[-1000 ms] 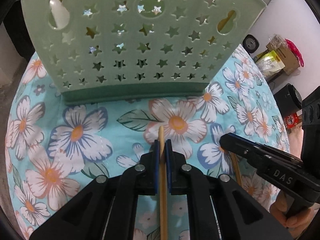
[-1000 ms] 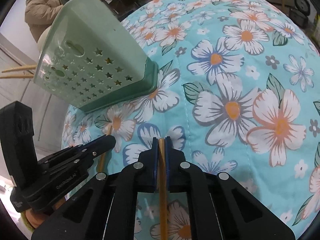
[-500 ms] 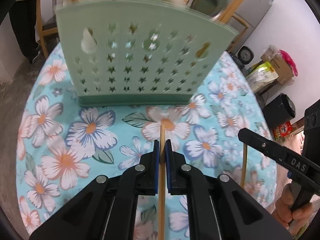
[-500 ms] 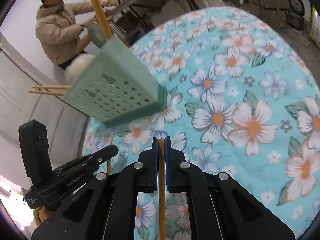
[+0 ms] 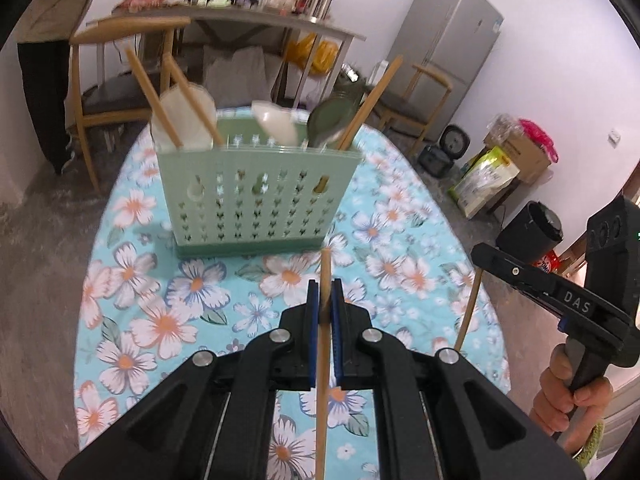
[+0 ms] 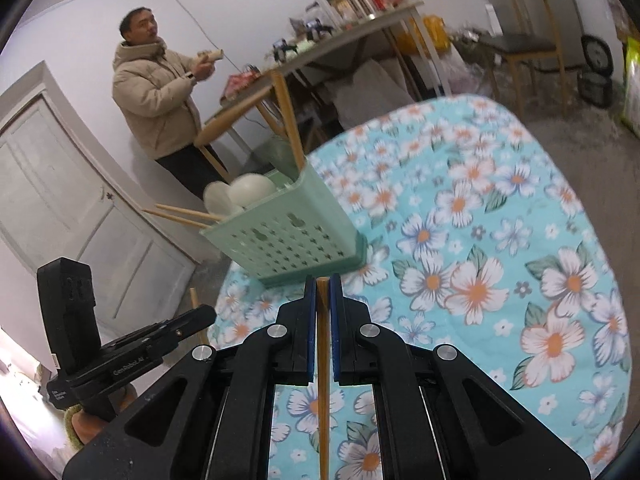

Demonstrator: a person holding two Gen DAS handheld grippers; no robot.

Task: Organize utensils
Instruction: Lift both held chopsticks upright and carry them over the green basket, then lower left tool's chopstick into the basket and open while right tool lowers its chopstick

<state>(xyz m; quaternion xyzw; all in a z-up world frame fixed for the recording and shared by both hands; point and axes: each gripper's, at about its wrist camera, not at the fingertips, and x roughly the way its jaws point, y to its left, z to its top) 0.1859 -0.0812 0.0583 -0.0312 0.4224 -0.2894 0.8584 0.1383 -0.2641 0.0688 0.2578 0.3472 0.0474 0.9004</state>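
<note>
One wooden chopstick [image 5: 325, 280] sits clamped between the left gripper [image 5: 325, 300] fingers, another chopstick [image 6: 322, 320] pinched in the right gripper [image 6: 322, 292], both above the flowered tabletop [image 5: 168, 320]. Ahead stands the green utensil basket [image 5: 256, 204], holding spoons and chopsticks.

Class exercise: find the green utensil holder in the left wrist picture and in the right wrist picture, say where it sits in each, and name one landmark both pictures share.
Left wrist view: green utensil holder stands upper centre, perforated front facing the camera.
Right wrist view: the holder is centre-left, seen from a corner, looking tilted.
Shared landmark: the floral tablecloth under it.
</note>
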